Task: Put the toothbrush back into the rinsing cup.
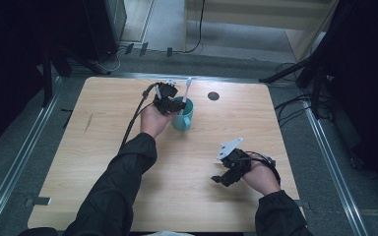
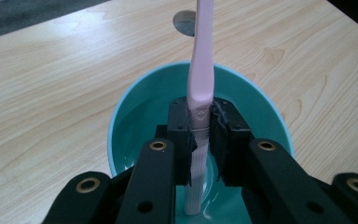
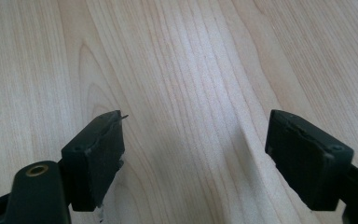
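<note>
Pale pink toothbrush (image 2: 200,70) stands upright inside the teal mug (image 2: 126,107), its lower end touching the bottom

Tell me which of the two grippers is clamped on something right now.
The left gripper: its pads pinch the pink toothbrush over the teal cup. The right gripper is open over bare table.

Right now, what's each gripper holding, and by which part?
The left gripper grips the pink toothbrush partway along its handle, its lower end down in the teal cup. The right gripper holds nothing, jaws apart.
</note>
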`<state>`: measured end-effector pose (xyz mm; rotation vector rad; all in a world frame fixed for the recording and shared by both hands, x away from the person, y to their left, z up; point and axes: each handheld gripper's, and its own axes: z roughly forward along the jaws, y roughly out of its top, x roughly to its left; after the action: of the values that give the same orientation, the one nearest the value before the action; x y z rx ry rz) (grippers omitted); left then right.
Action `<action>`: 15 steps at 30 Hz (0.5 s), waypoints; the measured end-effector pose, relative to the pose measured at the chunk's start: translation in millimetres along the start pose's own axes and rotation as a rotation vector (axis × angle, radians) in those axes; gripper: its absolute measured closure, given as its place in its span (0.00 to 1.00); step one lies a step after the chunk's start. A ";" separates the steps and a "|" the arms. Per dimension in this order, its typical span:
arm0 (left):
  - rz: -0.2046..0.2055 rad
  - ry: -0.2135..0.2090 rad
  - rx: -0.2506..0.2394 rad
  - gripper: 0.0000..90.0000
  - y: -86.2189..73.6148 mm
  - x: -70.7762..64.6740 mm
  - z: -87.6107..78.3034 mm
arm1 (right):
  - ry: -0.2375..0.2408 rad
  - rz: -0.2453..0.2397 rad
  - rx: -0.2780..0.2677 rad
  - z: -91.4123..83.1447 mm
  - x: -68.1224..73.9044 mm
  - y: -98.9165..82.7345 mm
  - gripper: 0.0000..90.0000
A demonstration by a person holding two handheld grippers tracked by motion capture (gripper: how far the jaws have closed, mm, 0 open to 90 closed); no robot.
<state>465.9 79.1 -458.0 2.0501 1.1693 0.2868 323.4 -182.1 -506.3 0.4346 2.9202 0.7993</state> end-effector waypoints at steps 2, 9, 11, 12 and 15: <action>-0.002 -0.001 -0.001 0.86 0.3 0.1 -0.1 | 0.000 0.000 0.000 0.1 -0.1 0.0 0.21; -0.009 -0.006 0.030 0.86 0.4 1.3 0.6 | 0.000 0.000 0.001 0.1 -0.2 0.2 0.21; -0.006 -0.005 0.035 0.86 1.1 1.1 -0.4 | 0.000 -0.001 -0.001 0.0 -0.3 0.5 0.21; 0.001 -0.002 0.036 0.86 1.5 0.8 -1.6 | 0.000 -0.003 -0.002 0.0 -0.4 0.6 0.21; 0.005 -0.003 0.034 0.85 3.1 -0.6 -6.2 | 0.000 -0.004 -0.001 0.0 -0.3 0.5 0.21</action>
<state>464.4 80.8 -451.4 2.0826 1.1749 0.2677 323.9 -181.7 -506.1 0.4286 2.9199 0.7998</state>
